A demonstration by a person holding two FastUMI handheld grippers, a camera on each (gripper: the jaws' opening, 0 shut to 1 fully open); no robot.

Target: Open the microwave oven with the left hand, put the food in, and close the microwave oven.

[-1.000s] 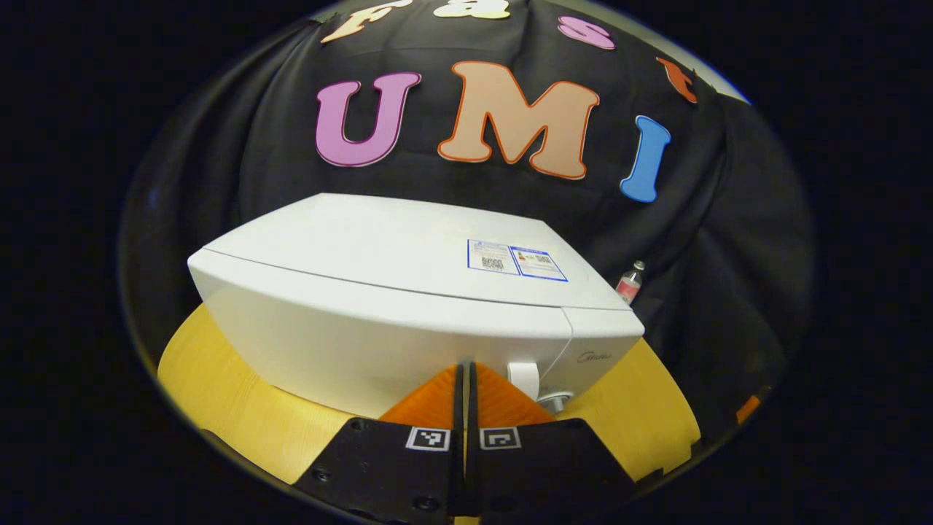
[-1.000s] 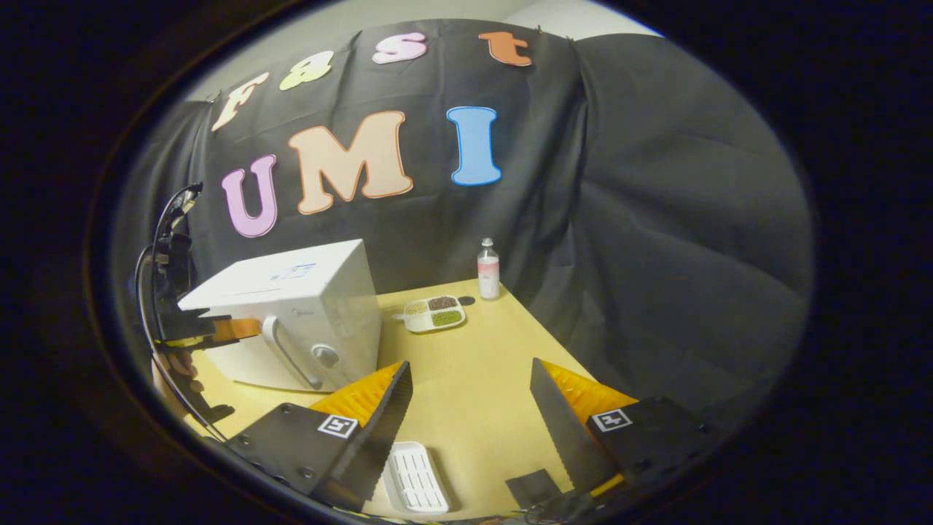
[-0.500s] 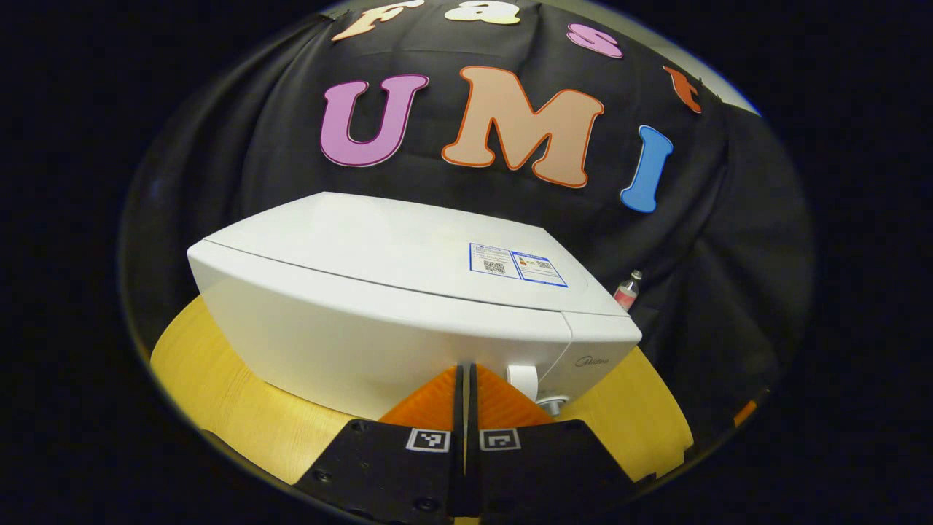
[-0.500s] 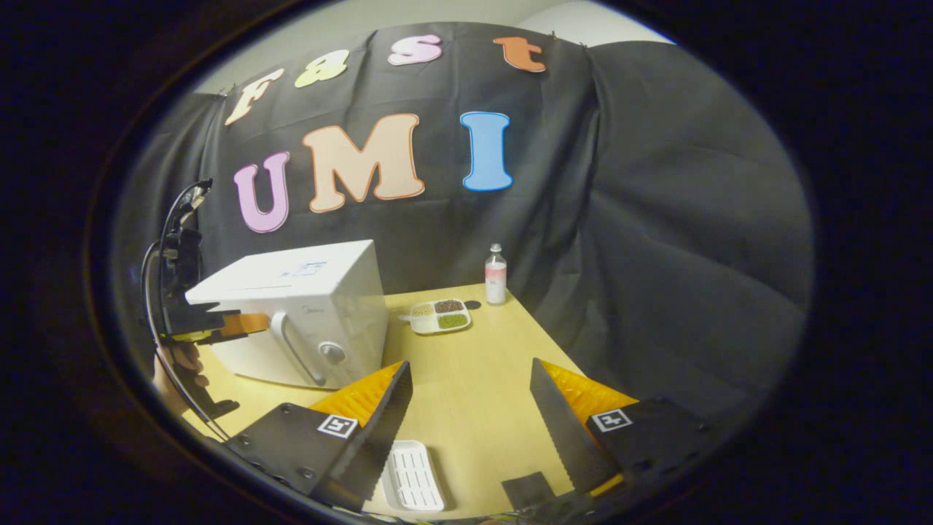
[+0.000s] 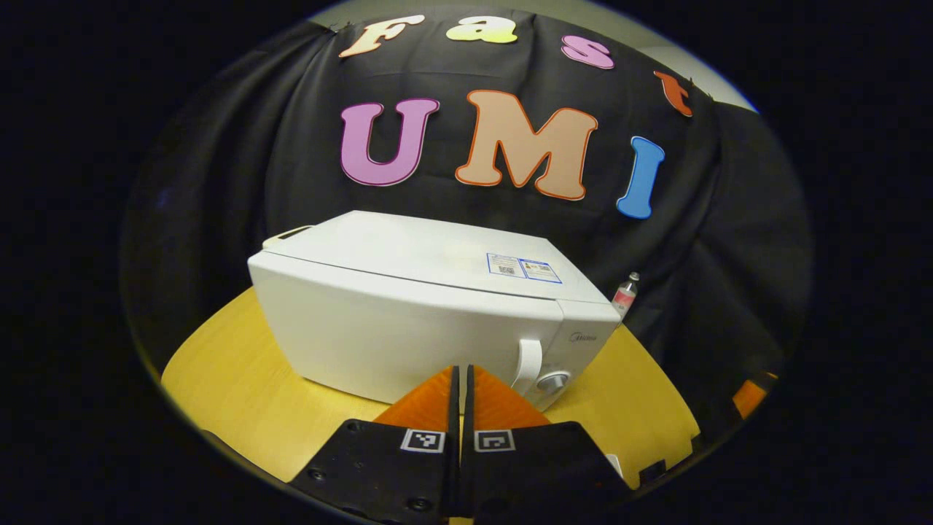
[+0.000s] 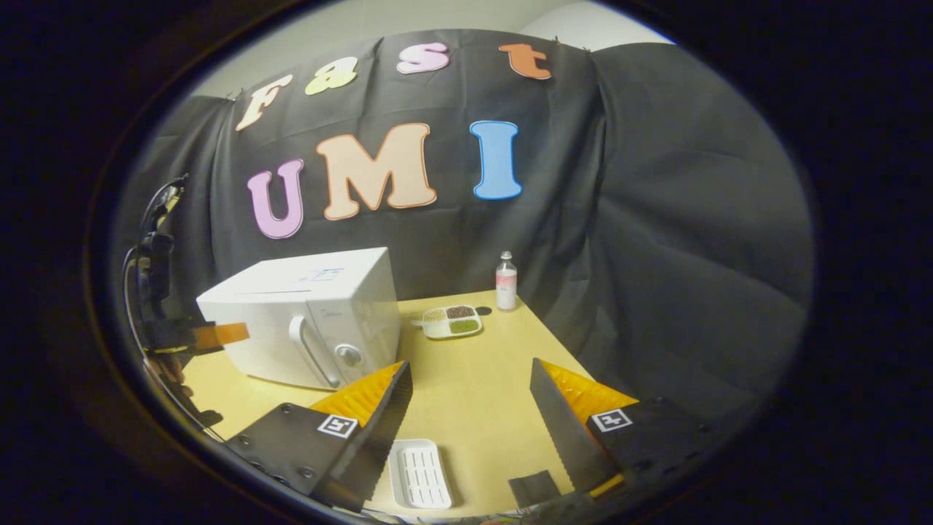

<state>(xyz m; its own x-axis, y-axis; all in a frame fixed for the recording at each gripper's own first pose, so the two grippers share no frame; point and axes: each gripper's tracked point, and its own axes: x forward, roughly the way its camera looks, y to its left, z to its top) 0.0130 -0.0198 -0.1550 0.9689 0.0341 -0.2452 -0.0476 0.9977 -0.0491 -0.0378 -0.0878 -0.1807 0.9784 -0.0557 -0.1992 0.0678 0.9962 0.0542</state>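
Observation:
The white microwave (image 5: 430, 321) stands on the yellow table with its door closed, its handle (image 5: 528, 361) and knob (image 5: 554, 380) at the right of its front. My left gripper (image 5: 459, 379) is shut with nothing in it, a short way in front of the door and left of the handle. In the right gripper view the microwave (image 6: 313, 313) is at the left, with the left gripper (image 6: 219, 334) beside its front. A white compartment dish of food (image 6: 453, 321) lies right of the microwave. My right gripper (image 6: 470, 368) hangs open and empty above the table.
A small bottle (image 6: 506, 281) stands at the table's back edge by the food dish; it also shows behind the microwave (image 5: 625, 294). A white ribbed tray (image 6: 420, 474) and a dark flat piece (image 6: 536, 487) lie at the near table (image 6: 474, 408) edge.
My left gripper, still shut, has drawn back from the microwave front, which now looks smaller and farther. The right gripper has drifted slightly and stays open.

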